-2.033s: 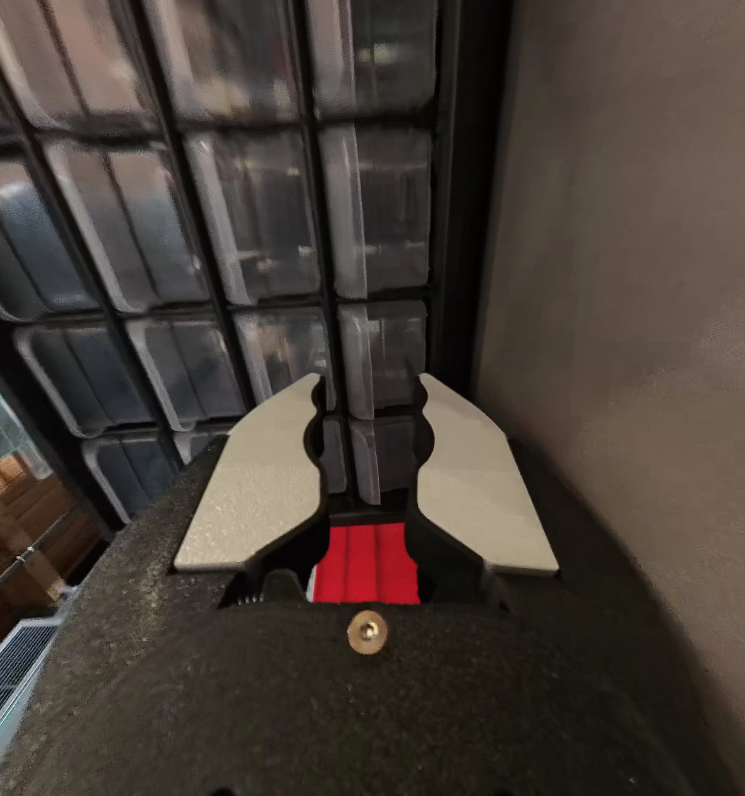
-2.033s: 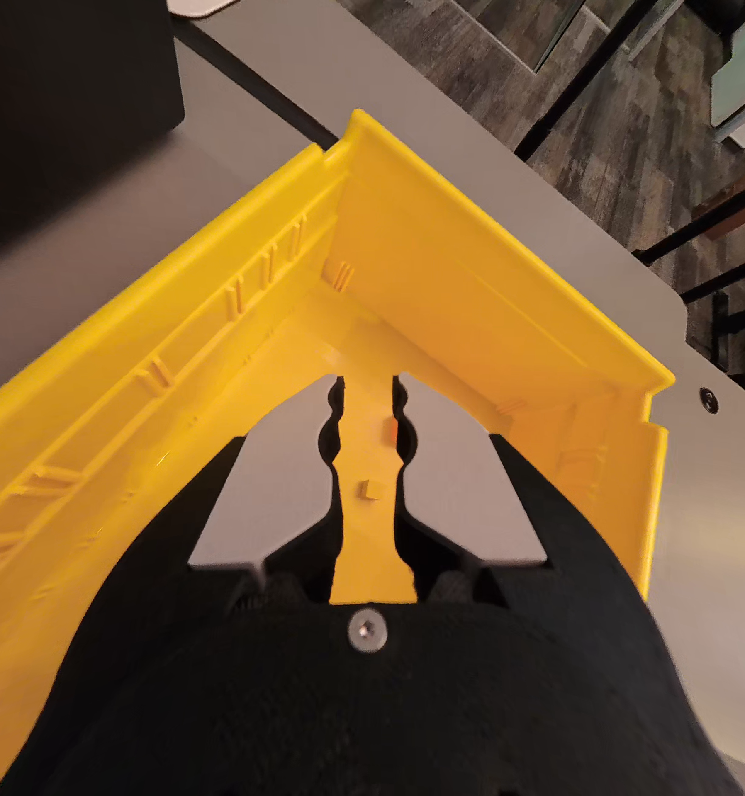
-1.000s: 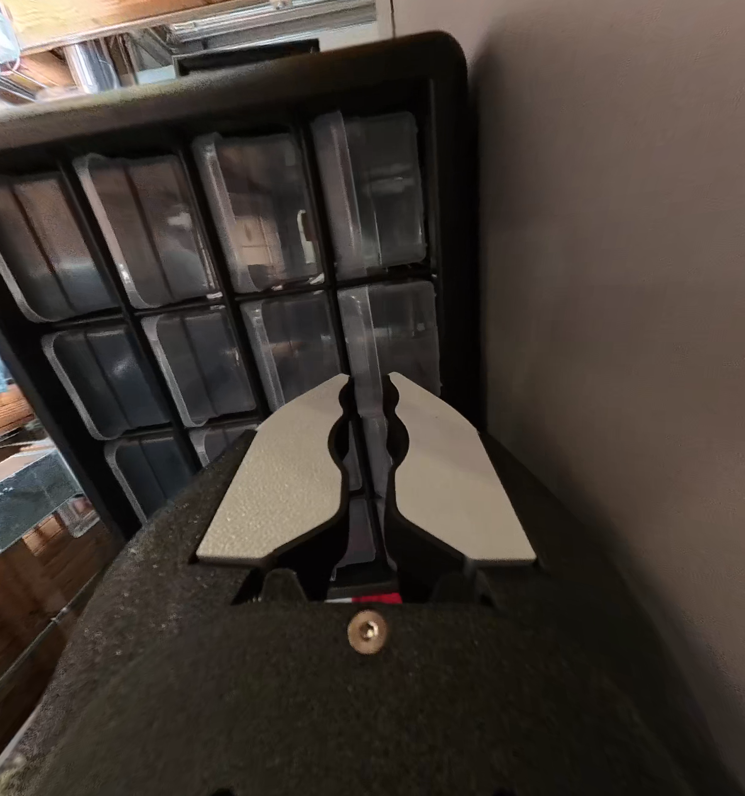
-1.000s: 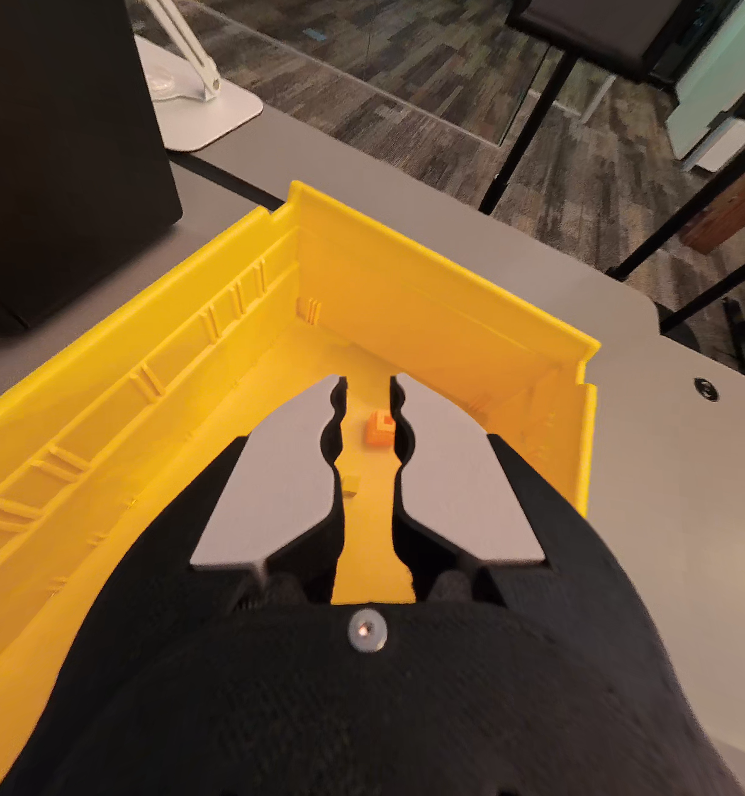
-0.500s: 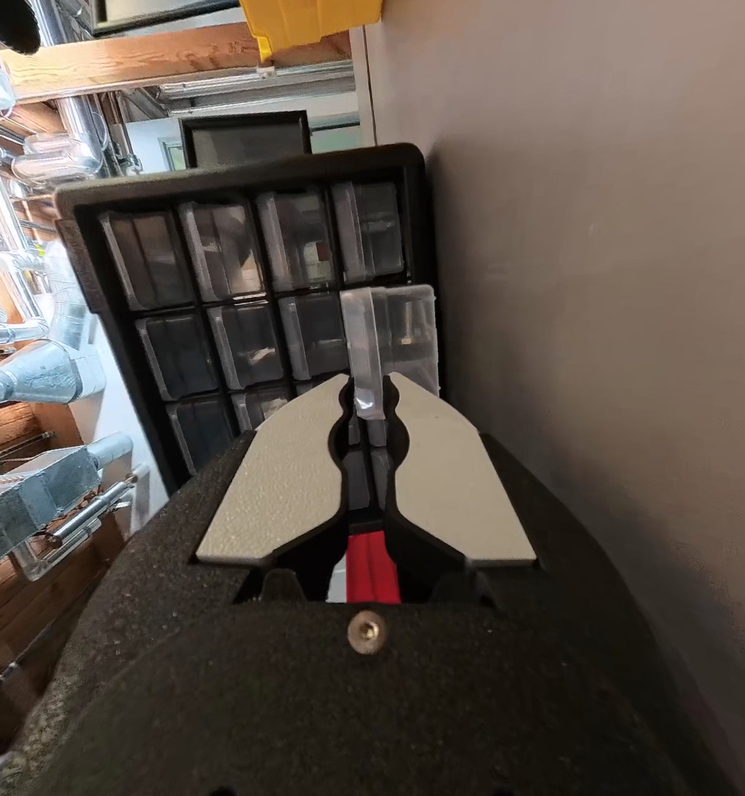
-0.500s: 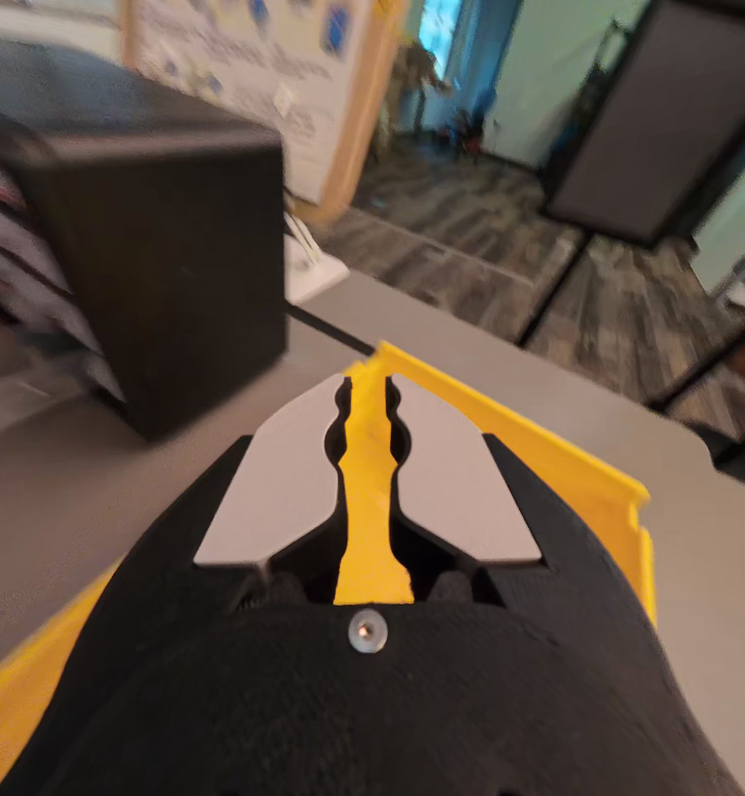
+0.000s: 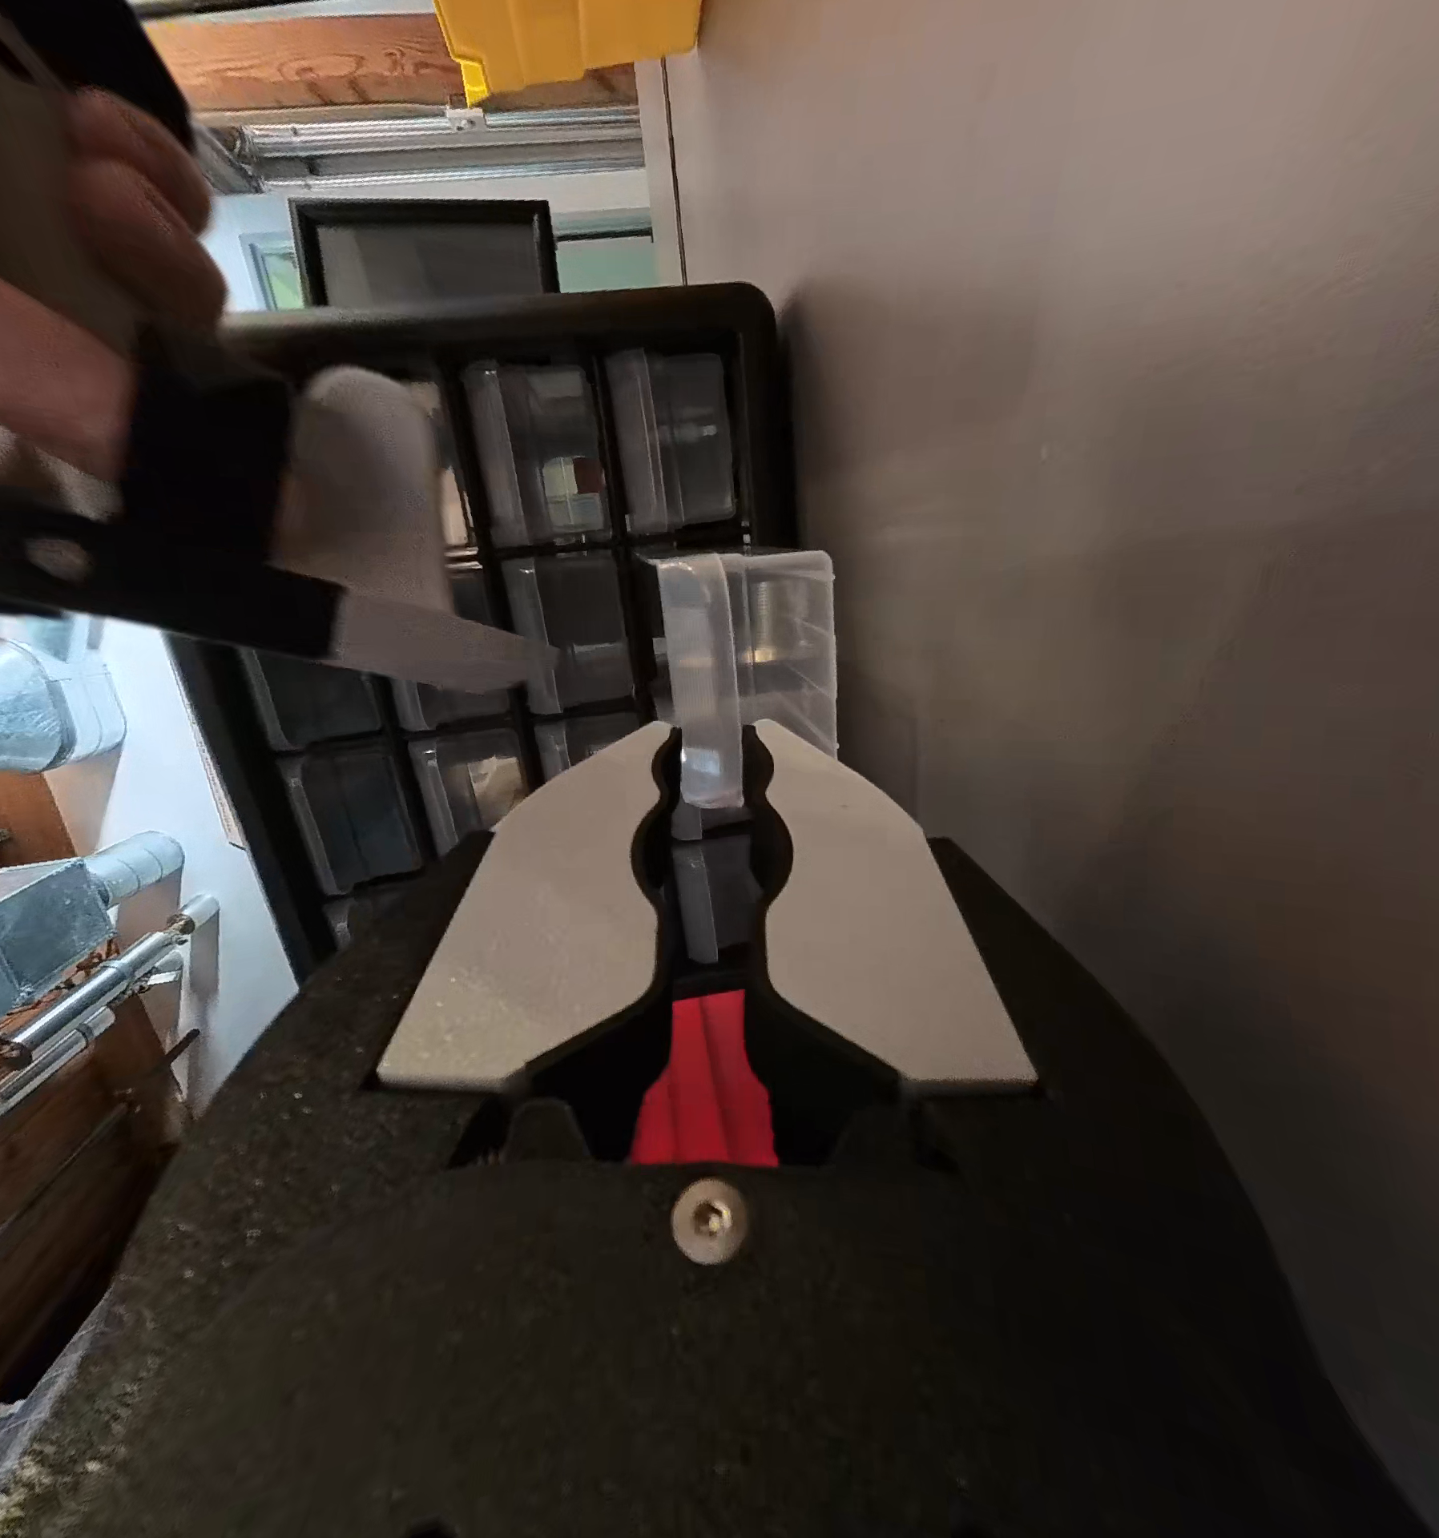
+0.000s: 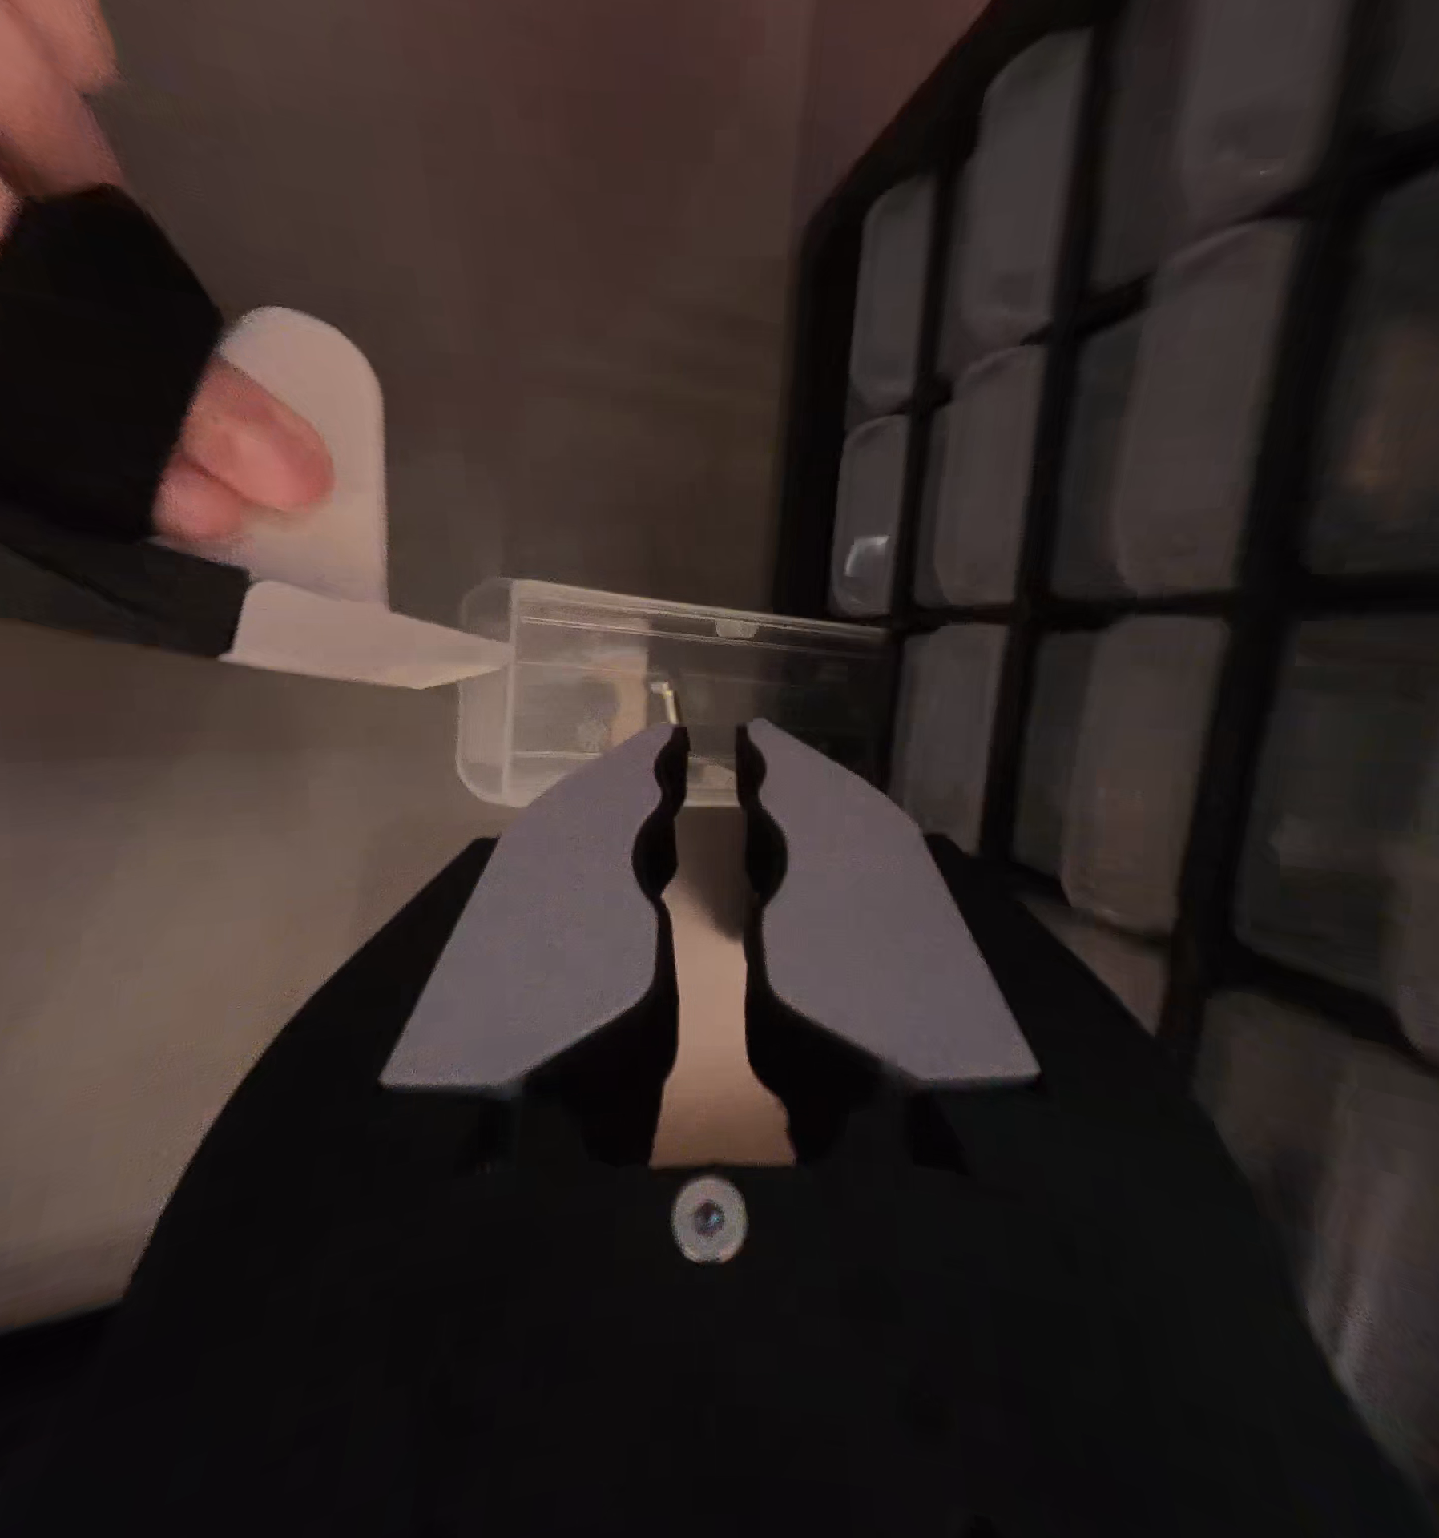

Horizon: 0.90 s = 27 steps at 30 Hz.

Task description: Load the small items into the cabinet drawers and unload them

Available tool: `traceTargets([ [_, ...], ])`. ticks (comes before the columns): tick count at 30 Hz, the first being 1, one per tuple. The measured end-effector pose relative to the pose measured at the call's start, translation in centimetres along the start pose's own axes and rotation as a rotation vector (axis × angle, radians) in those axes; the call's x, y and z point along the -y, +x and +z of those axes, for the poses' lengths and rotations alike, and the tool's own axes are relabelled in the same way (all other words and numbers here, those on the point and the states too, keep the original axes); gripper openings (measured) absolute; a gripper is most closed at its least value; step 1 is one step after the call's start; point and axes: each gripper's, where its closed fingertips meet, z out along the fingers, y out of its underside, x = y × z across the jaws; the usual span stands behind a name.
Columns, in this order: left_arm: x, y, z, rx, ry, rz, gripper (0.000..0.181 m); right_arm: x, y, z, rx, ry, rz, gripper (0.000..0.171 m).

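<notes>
Your left hand-held gripper (image 7: 709, 749) pinches the clear handle tab of a transparent drawer (image 7: 783, 632), which stands pulled out from the black cabinet (image 7: 525, 324); its own view shows the tab nipped between the grey fingers (image 7: 566, 899), with the grey worktop (image 7: 1157, 582) running down the right side and a yellow bin (image 7: 566, 33) far off at the top edge; your right hand-held gripper (image 7: 533, 662) crosses that view from the left, blurred, its tip near the drawer. The right wrist view gives what the first cannot: the drawer (image 8: 683, 691) seen side-on, jutting from the cabinet's grid of shut drawers (image 8: 1116, 466), with small items dimly visible inside it, too blurred to name; your right hand-held gripper (image 8: 709, 736) sits just short of the drawer with its fingers slightly spread and nothing between them; the left hand-held gripper (image 8: 450, 666) touches the drawer's front from the left.
</notes>
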Motion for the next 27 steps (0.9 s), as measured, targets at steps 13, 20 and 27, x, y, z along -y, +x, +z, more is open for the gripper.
traceTargets([
  [13,0.3,0.4,0.0,-0.018,0.006,-0.011,0.014,-2.0,-1.3,5.3,0.192,-0.283,-0.033,0.020],
  [20,0.5,0.6,0.0,-0.023,0.001,-0.003,0.014,-2.3,-1.5,5.9,0.196,-0.356,-0.013,0.017],
  [27,0.6,0.6,0.0,-0.003,-0.012,0.033,0.013,-2.5,-1.5,6.0,0.210,-0.420,-0.018,0.015],
])
